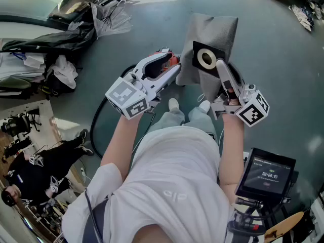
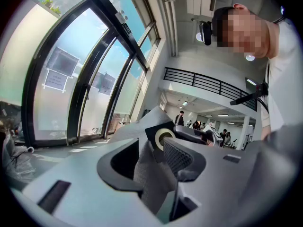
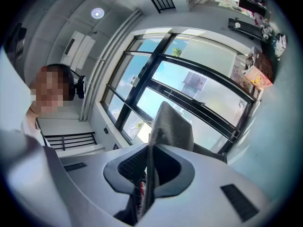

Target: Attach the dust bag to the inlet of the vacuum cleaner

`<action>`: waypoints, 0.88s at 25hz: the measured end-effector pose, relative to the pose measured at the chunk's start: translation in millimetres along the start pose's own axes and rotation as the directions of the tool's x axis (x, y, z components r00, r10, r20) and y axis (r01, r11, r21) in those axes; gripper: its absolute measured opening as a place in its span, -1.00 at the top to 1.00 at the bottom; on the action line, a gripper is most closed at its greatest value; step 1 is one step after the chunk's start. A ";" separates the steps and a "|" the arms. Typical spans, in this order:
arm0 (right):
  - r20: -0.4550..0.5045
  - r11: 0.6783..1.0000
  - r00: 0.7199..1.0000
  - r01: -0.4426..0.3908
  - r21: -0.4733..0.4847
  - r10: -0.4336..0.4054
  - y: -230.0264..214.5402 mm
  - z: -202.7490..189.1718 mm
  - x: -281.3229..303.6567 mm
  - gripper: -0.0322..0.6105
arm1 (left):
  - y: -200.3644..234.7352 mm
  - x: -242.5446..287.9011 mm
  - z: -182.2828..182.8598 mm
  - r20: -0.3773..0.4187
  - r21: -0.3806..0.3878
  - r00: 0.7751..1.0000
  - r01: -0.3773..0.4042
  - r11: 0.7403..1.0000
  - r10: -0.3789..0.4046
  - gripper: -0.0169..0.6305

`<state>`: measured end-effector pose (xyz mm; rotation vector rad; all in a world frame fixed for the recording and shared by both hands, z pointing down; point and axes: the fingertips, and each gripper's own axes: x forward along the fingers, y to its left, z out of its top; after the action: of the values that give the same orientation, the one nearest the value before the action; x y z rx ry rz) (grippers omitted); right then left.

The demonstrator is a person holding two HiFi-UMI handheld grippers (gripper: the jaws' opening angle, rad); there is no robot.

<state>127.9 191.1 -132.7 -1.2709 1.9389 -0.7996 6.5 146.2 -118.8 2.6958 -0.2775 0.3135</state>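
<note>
- My left claw [image 1: 176, 73] is clenched on the dust bag [image 1: 212, 29]. In the left gripper view a fold of its grey cloth [image 2: 151, 169] stands pinched between the jaws of that claw [image 2: 156, 161].
- My right claw [image 1: 220, 65] grips the same bag from the other side. In the right gripper view the cloth [image 3: 173, 124] runs edge-on through the jaws [image 3: 149, 170], which are closed on it.
- The bag hangs lifted between the two claws, above the floor [image 1: 283, 85]. Its black collar [image 1: 206, 58], with the round hole, faces up at me and lies just beside the right claw's tips.
- From the left gripper view the collar [image 2: 163, 136] sits just past the jaws, with the hole turned toward the camera.
- A red part [image 1: 171, 59] shows just behind the left claw. The claw covers most of it, so I cannot tell what it is.
- A black hose [image 1: 98, 120] loops on the floor under my left arm, and my shoes [image 1: 173, 104] stand below the bag.
- Plastic bags [image 1: 109, 16] lie well apart at the upper left, and a screen [image 1: 266, 173] is at the lower right.
- The bag's lower end is hidden behind my claws.
</note>
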 end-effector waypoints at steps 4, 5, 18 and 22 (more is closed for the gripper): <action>-0.021 1.000 1.000 -0.007 0.023 0.008 -41.1 -10.9 3.7 0.79 | 21.2 26.2 -30.7 -0.026 -0.024 0.999 -0.028 0.999 0.028 0.43; -0.028 0.999 1.000 -0.002 0.036 0.003 -50.2 -16.4 5.5 0.79 | 26.9 28.6 -39.4 -0.039 -0.037 0.999 -0.034 0.999 0.032 0.43; -0.097 0.980 0.994 0.076 0.183 -0.059 -169.0 -117.9 -16.8 0.79 | 86.3 39.6 -170.3 -0.139 -0.165 0.989 -0.064 0.984 0.041 0.43; -0.141 0.974 0.986 0.120 0.190 -0.094 -216.8 -161.7 -34.6 0.79 | 107.8 55.2 -231.9 -0.147 -0.201 0.989 -0.062 0.978 0.032 0.43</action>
<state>120.8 171.1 139.1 -1.2366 1.8501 -1.1274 -7.5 138.8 142.3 2.4533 -0.3133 0.4641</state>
